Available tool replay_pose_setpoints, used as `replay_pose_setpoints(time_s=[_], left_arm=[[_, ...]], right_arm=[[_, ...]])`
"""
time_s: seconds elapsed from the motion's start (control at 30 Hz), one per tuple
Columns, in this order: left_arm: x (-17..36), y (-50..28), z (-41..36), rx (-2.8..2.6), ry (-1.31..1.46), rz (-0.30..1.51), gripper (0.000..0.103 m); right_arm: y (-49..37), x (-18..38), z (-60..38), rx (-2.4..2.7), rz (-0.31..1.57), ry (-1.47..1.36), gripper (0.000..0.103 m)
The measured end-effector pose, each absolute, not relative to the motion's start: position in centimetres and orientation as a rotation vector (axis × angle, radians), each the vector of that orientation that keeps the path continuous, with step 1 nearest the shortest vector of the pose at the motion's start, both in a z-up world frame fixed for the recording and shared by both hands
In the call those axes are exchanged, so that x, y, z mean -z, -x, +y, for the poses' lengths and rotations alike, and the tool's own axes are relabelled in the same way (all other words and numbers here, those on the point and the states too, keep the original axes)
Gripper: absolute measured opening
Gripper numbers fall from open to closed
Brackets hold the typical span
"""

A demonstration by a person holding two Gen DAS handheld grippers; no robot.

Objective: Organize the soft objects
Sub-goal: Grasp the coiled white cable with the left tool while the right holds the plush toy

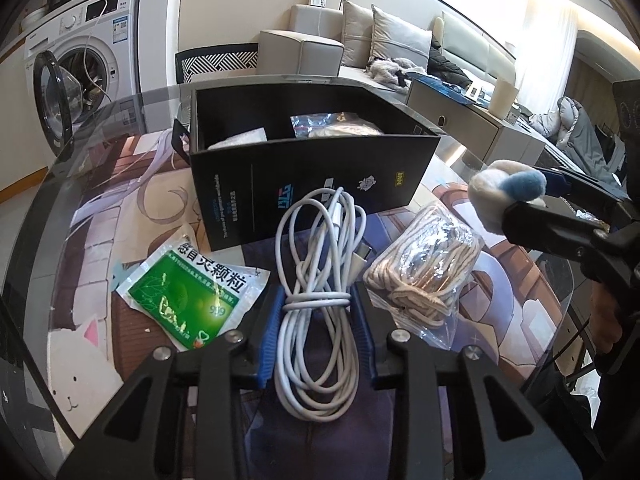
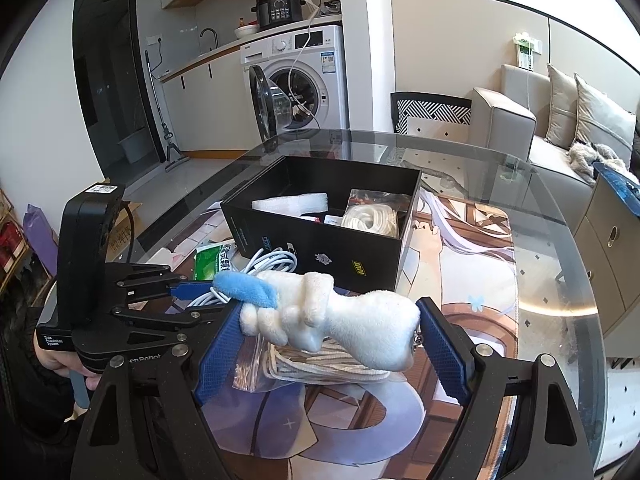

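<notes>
Left hand-held gripper (image 1: 318, 312) clamped on white cable coil (image 1: 320, 296), both blue pads (image 1: 272, 332) pressed against the bundle at its tied waist, on the tabletop (image 1: 516, 272). Just left of that hand-held gripper, flat on the printed mat: green sachet (image 1: 188, 296), one corner touching the left finger. Straight ahead, beyond the coil's far loops: black box (image 1: 316, 164), open at the top, holding white foam sheet (image 1: 240, 138) on its left side and bagged rope (image 1: 340, 126) on its right. Just right of the left hand-held gripper, touching the right finger: clear bag of beige cord (image 1: 424, 268), lying flat.

Farther right and raised above the tabletop: right hand-held gripper (image 2: 328, 332) closed on white plush toy (image 2: 352, 320), jaws set wide, the toy spanning the gap crosswise, its blue-tipped end (image 2: 248, 290) against the left pad and its rounded end against the right pad. Directly beneath that hand-held gripper: the same beige cord bag (image 2: 320, 364). Ahead of it: the box (image 2: 320, 248), with foam (image 2: 292, 204) left and rope bag (image 2: 372, 216) right. To its left: left hand-held gripper body (image 2: 120, 304), with a hand (image 2: 60, 364) around its handle.
</notes>
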State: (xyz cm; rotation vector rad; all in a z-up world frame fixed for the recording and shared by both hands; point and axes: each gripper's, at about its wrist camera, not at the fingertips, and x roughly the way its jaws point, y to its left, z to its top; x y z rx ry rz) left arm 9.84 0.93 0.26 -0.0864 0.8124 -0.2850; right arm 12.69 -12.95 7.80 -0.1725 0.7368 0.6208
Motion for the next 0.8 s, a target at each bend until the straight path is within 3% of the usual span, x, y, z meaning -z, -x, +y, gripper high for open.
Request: replay_pose_setpoints(time_s=[0.8], left_arm=[[-4.1,-8.3,2.0,0.295,0.128,0.697,0.032]], right_arm=[[-11.4,-9.7,-14.0,-0.61,0.666,0.149,0.085]])
